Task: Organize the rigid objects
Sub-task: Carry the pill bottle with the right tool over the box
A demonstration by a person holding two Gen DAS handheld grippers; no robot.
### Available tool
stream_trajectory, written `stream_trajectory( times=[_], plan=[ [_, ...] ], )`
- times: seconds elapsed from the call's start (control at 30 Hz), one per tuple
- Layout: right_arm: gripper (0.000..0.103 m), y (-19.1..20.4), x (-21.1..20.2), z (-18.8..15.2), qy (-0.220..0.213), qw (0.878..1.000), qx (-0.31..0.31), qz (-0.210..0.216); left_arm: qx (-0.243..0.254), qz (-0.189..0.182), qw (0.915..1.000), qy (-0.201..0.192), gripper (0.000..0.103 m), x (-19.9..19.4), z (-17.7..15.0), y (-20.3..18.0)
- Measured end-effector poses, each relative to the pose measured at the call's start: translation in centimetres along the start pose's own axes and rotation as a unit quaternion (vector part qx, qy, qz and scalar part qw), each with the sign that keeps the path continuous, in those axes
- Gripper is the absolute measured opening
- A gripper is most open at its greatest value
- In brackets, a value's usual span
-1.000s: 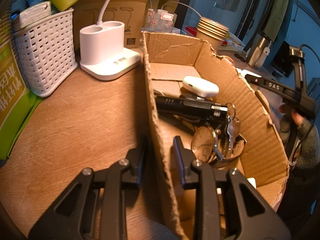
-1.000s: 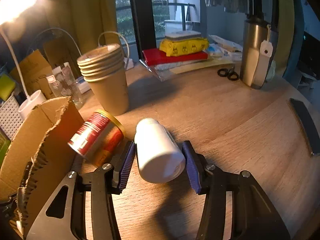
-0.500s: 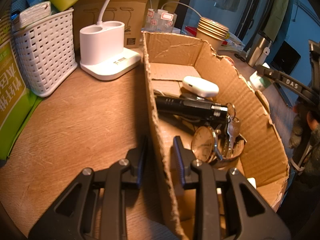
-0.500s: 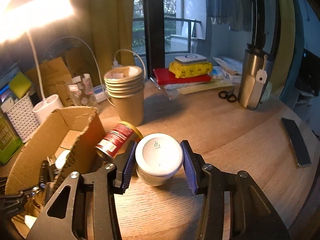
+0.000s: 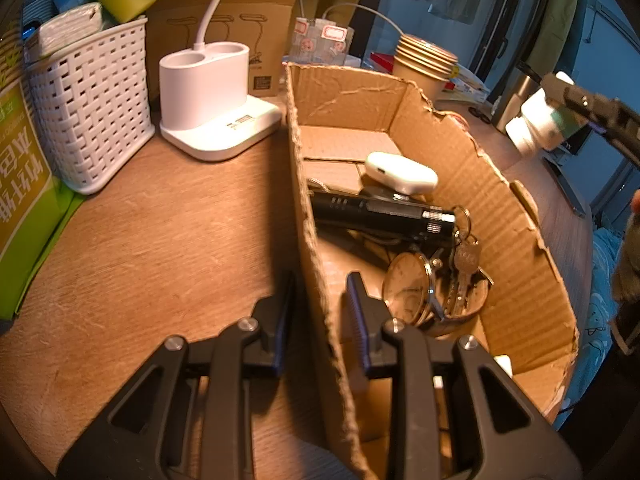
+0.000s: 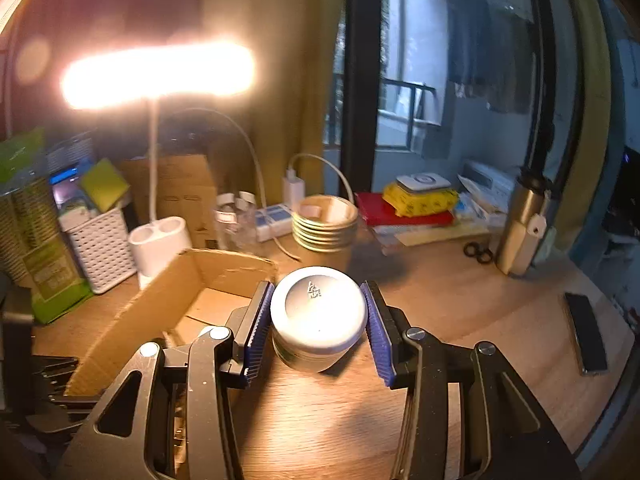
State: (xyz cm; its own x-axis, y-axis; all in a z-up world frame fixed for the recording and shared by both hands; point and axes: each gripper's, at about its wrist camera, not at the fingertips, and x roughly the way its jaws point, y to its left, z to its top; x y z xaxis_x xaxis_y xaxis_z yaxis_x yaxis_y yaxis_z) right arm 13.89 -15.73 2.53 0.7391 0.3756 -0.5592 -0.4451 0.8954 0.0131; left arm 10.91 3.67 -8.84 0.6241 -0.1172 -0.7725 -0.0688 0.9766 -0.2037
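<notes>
My left gripper (image 5: 318, 300) is shut on the near wall of the torn cardboard box (image 5: 516, 236) on the wooden desk. Inside lie a white earbud case (image 5: 400, 168), a black flashlight (image 5: 380, 212), a watch (image 5: 408, 288) and keys (image 5: 464, 256). My right gripper (image 6: 318, 320) is shut on a white bottle (image 6: 318, 314) and holds it in the air, base toward the camera, above the box's (image 6: 168, 292) right side. The bottle also shows at the right in the left wrist view (image 5: 540, 120).
A white lamp base (image 5: 212, 108) and white basket (image 5: 88, 108) stand left of the box. Stacked paper cups (image 6: 324, 224), books (image 6: 404, 212), a steel flask (image 6: 524, 228), scissors (image 6: 478, 252) and a dark phone (image 6: 586, 332) are on the desk to the right.
My right gripper has lifted the white bottle off the desk, turned its base toward the camera, and carried it up over the box. The left gripper has not moved.
</notes>
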Motion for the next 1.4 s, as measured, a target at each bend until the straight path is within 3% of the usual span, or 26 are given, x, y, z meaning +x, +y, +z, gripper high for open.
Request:
stream_trajectory(
  times=[0.47,1.0,1.4],
  plan=[
    [0.047,4.6,-2.1,0.9,-0.027,0.998,-0.043,0.045,0.000,0.000,1.0000,0.000,0.028,0.0,0.0,0.0],
    [0.047,7.2,1.4,-1.4,0.020,0.995,-0.067,0.066,0.000,0.000,1.0000,0.000,0.027,0.0,0.0,0.0],
    [0.047,7.7,3.8,-3.4,0.051,0.994,-0.084,0.044,0.000,-0.001,1.0000,0.000,0.027,0.0,0.0,0.0]
  ],
)
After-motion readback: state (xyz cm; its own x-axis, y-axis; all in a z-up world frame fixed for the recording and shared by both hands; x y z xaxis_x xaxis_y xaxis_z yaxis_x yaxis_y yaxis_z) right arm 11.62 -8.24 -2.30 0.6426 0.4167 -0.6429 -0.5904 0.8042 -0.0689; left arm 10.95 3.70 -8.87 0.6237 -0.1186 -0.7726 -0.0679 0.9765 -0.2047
